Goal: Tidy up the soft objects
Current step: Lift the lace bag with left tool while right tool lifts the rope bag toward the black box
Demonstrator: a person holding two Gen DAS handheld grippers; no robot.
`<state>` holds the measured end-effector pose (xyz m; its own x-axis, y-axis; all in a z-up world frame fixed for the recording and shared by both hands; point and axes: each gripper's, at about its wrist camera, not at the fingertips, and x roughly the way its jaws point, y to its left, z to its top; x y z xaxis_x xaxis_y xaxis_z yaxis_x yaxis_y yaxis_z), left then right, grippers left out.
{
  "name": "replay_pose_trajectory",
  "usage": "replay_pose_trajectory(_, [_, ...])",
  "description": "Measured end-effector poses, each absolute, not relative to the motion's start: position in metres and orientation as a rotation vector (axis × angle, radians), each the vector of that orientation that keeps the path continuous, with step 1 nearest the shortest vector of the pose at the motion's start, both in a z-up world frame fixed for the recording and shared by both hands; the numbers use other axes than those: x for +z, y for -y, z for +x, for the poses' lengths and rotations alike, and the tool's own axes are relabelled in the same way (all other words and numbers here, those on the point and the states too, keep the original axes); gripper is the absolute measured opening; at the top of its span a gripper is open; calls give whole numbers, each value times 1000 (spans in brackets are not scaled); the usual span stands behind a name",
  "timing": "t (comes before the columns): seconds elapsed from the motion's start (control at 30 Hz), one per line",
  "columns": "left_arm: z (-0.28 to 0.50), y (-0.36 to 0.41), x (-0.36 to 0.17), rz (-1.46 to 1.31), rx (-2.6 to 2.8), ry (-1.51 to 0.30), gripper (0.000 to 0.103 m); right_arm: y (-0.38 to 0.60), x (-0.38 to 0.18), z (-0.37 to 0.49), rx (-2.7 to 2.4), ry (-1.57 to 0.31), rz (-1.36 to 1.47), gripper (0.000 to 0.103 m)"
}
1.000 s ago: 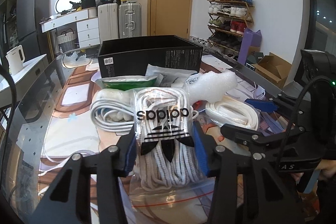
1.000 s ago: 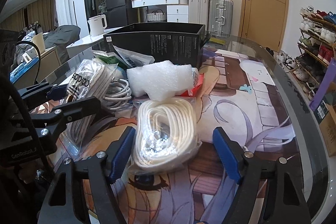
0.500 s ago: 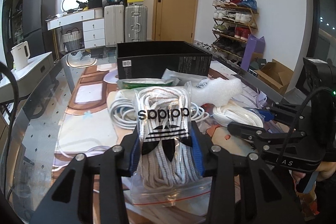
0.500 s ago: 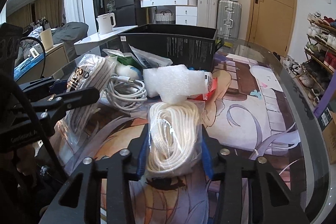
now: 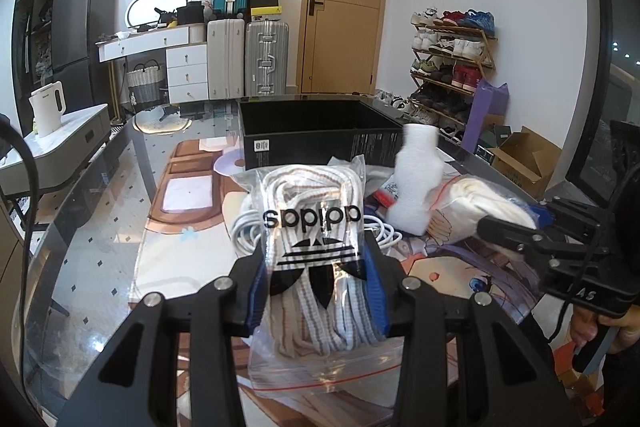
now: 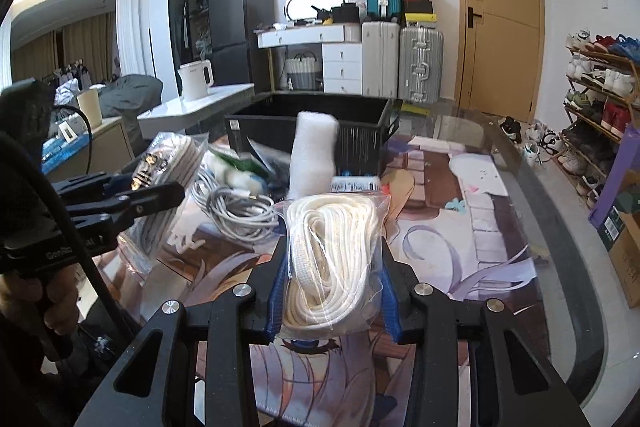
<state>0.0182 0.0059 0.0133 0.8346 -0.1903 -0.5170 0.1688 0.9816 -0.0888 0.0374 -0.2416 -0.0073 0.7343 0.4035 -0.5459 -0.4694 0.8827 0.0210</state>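
A clear zip bag of striped white laces with a black logo [image 5: 316,227] hangs off the table with my left gripper [image 5: 316,267] shut on it, the blue pads pressing both sides. A clear bag of coiled cream-white laces [image 6: 332,239] is lifted too, and my right gripper [image 6: 332,267] is shut on it. In the left wrist view the right gripper [image 5: 516,223] and its cream bag show at the right. An open black box [image 5: 320,131] stands behind the pile.
A white foam roll [image 6: 314,151] stands tilted in front of the black box [image 6: 320,123]. A coil of white cable [image 6: 240,211] and small packets lie on the printed mat [image 6: 460,235]. The glass table's curved edge [image 6: 560,227] runs along the right.
My right gripper has shut on the cream lace bag and raised it off the mat. My left gripper has risen a little with the striped lace bag. The foam roll has tipped upright.
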Motion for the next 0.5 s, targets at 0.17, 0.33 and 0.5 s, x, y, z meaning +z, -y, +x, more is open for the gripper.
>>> replay_pose_trajectory(0.17, [18, -8, 21, -47, -187, -536, 40, 244, 4, 28, 476, -539, -114, 39])
replay_pose_trajectory(0.33, [17, -13, 27, -49, -179, -520, 40, 247, 13, 29, 476, -521, -108, 39])
replay_pose_trajectory(0.5, [18, -18, 28, -57, -172, -518, 40, 246, 17, 29, 482, -505, -105, 39])
